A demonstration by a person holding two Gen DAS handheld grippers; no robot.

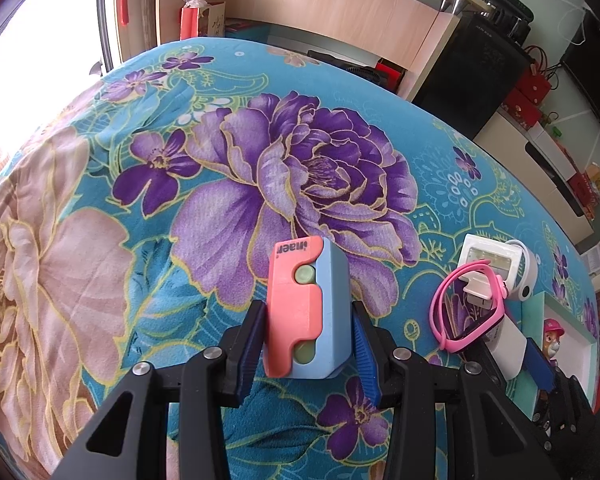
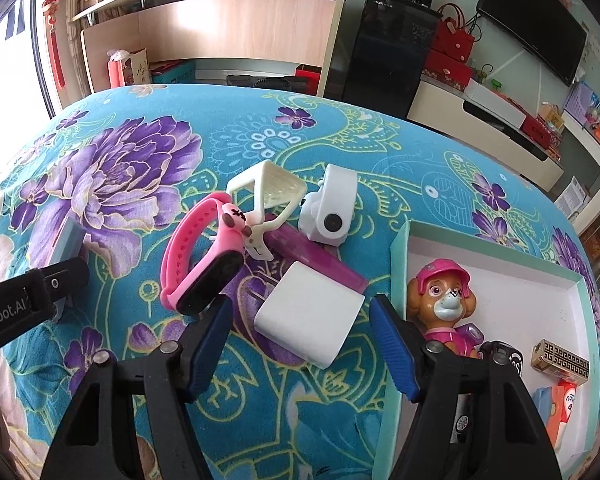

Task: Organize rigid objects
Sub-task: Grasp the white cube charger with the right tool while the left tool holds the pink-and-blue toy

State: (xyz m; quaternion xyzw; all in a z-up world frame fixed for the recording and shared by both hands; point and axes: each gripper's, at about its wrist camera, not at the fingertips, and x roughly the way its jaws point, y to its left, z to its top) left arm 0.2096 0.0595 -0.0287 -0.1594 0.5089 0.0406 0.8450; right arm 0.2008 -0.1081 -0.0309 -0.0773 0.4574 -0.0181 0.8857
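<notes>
Left of the box's [image 2: 401,248] teal edge, the right tool [image 2: 302,344] stood apart around a white charger [image 2: 312,320]; the left tool [image 1: 308,350] clamped a pink-and-blue block [image 1: 304,304] over open floral worktop [image 1: 120,220].

Left gripper [image 1: 308,340] jaws closed on load; right gripper [image 2: 302,346] jaws spread wide, low over surface

Tabletop [image 2: 260,128] — covered in turquoise cloth with large purple and pink flowers. Pale wood cabinet [image 2: 236,32] at 12 o'clock, a shelf on metal legs above it. Black appliance [image 2: 384,60] at 1 o'clock; dark wall-mounted screen [image 2: 532,20] at 2 o'clock — low white unit [image 2: 492,128] below. Bright window [image 1: 40,28] at 10 o'clock.
</notes>
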